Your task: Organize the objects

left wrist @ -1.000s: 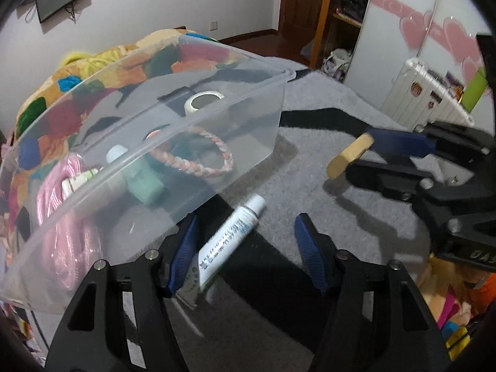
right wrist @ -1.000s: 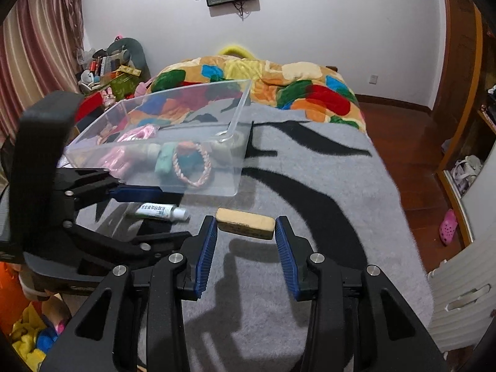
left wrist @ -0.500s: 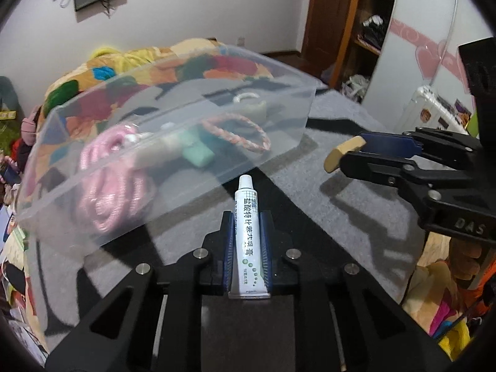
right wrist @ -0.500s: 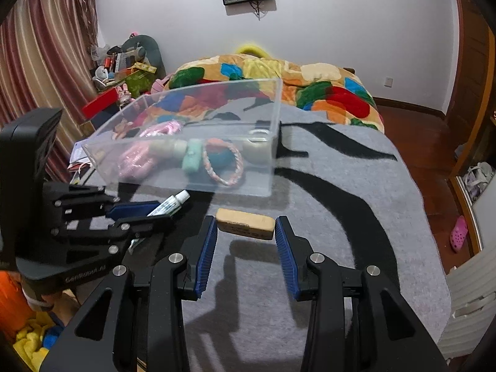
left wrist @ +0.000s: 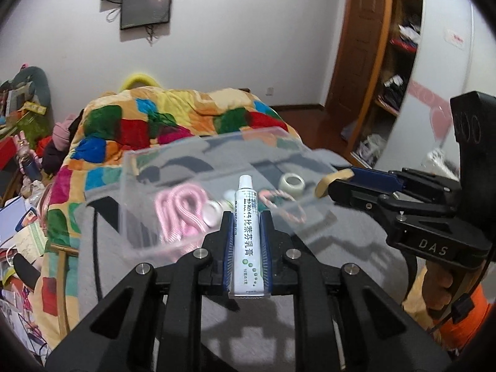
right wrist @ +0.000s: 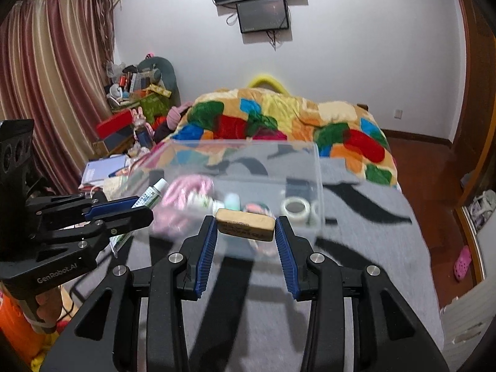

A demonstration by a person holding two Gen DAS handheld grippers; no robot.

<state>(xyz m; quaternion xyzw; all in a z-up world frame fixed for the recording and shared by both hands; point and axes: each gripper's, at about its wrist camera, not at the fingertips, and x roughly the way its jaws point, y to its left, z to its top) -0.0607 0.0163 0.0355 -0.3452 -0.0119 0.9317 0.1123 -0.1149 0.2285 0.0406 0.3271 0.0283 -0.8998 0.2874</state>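
Left claw (left wrist: pixel 246 232), lower centre of the left wrist view: blue-padded fingers pinch a white ointment tube (left wrist: pixel 246 235), cap pointing away toward the box. Black Chinese characters run down the tube's length; small green dots and a line of fine print near its crimped end, too small to read. In the right wrist view the same tube (right wrist: pixel 148 197) sticks out of the left claw (right wrist: pixel 136 209) at centre left, green-and-white print visible but blurred.

Right claw (right wrist: pixel 246 232), lower centre of the right wrist view: fingers clamp the two ends of a tan rectangular eraser-like block (right wrist: pixel 245 224); dark lettering on its near face, not legible. From the left wrist view the block (left wrist: pixel 333 182) shows end-on at centre right, held by the right claw (left wrist: pixel 338 183).

Writing on the tools: "DAS" in the left wrist view on the right tool's black body, "GenRobot.AI" in the right wrist view on the left tool's body.

Clear plastic storage box (left wrist: pixel 198 161) sits on the grey-and-black bed blanket (right wrist: pixel 372 232) just beyond both claws. Inside: coiled pink cord (left wrist: pixel 179 214), a roll of white tape (left wrist: pixel 292 183), a pink-and-white braided ring (left wrist: pixel 283 206), a pale green bottle (right wrist: pixel 232 201). Motion blur softens the contents.

Patchwork multicolour quilt (left wrist: pixel 161 124) behind the box; black wall screen (right wrist: pixel 262 14) in the upper centre.
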